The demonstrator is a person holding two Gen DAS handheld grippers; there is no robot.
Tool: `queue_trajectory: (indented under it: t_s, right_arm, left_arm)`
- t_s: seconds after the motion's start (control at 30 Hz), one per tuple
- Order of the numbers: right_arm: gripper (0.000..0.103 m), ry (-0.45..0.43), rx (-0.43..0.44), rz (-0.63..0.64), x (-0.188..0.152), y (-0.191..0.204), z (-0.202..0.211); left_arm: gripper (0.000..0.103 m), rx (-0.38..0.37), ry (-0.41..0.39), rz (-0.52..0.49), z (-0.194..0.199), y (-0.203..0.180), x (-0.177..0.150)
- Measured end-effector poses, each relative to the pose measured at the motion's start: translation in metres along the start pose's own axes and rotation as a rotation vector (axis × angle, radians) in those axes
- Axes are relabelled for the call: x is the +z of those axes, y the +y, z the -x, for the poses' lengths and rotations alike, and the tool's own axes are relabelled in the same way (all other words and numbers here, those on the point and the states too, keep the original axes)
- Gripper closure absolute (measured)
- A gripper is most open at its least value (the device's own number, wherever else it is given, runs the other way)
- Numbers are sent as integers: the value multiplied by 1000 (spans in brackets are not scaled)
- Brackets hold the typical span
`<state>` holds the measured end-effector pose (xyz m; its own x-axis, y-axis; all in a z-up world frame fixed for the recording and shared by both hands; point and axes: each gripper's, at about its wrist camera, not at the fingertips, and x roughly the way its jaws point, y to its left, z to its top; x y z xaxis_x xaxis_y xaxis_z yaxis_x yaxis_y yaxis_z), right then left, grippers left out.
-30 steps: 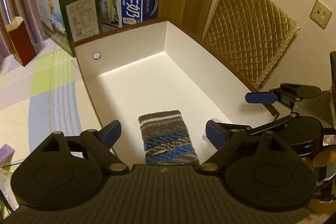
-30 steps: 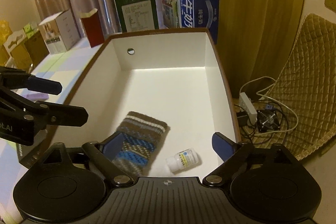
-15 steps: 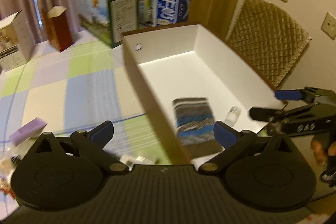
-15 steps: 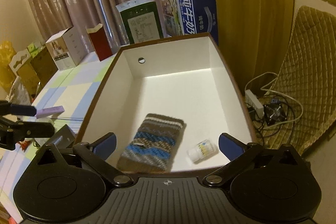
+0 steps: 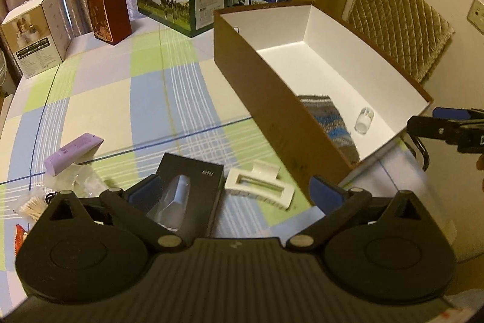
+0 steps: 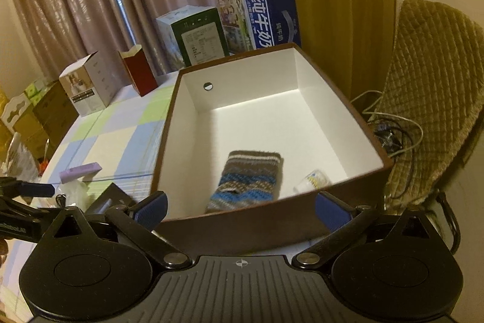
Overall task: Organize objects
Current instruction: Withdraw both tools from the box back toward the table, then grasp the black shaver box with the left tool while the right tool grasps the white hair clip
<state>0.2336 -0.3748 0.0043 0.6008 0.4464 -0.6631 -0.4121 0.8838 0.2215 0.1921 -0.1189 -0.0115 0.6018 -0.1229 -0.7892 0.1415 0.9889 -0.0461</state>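
Two things are lying inside the brown cardboard box: a striped knitted pouch and a small round bottle; the left gripper and the right gripper are both standing spread wide, empty.

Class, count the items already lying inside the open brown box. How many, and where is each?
2. A knitted striped pouch lies on the floor of the brown box near its front wall, and a small white bottle lies on its side beside the pouch. The front wall may hide more.

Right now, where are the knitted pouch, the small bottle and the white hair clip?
knitted pouch (image 6: 249,179): right wrist view, middle of its striped face.
small bottle (image 5: 364,120): left wrist view, its clear side, lying in the box.
white hair clip (image 5: 258,186): left wrist view, its long body on the table.
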Motion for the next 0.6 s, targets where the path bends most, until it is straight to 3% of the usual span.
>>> queue_trajectory:
  t_s: [0.37,0.6]
  right_arm:
    - [2,34,-31,-94,-40,51,0]
    - [2,65,-82,-195,-61,64,-17]
  left_arm:
    - [1,-21,57,-65,-8,39,-28]
    - [1,-30,108,-129,-35,51,-38]
